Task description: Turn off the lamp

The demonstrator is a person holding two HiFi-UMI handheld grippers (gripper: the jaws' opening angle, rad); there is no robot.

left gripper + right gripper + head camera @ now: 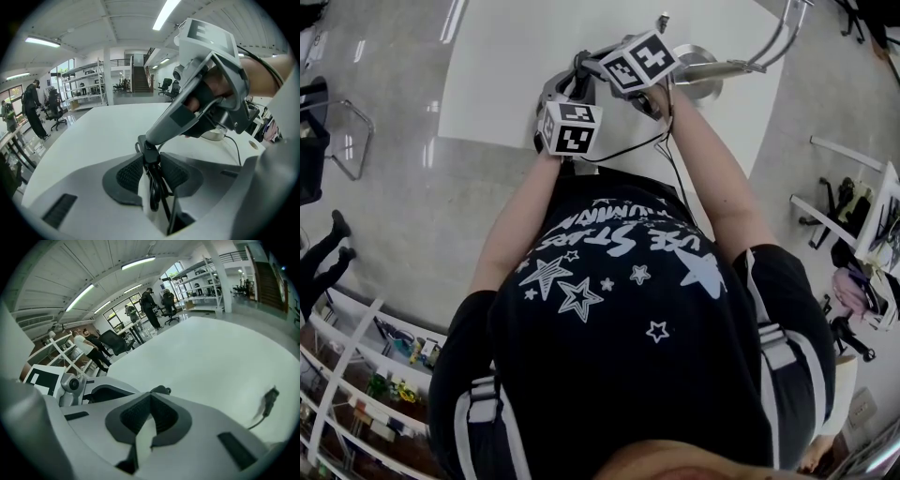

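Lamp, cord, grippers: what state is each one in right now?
Lamp: stands on table; lit or not, cannot tell.
Left gripper: shut on cord.
Right gripper: shut, empty, tip against switch.
Switch: position cannot tell.

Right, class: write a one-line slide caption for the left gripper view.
Left gripper pinches a black cord above the white table while the right gripper meets it from above.

White table (506,66) carries the lamp's round base (703,86); black cord (269,400) lies nearby.
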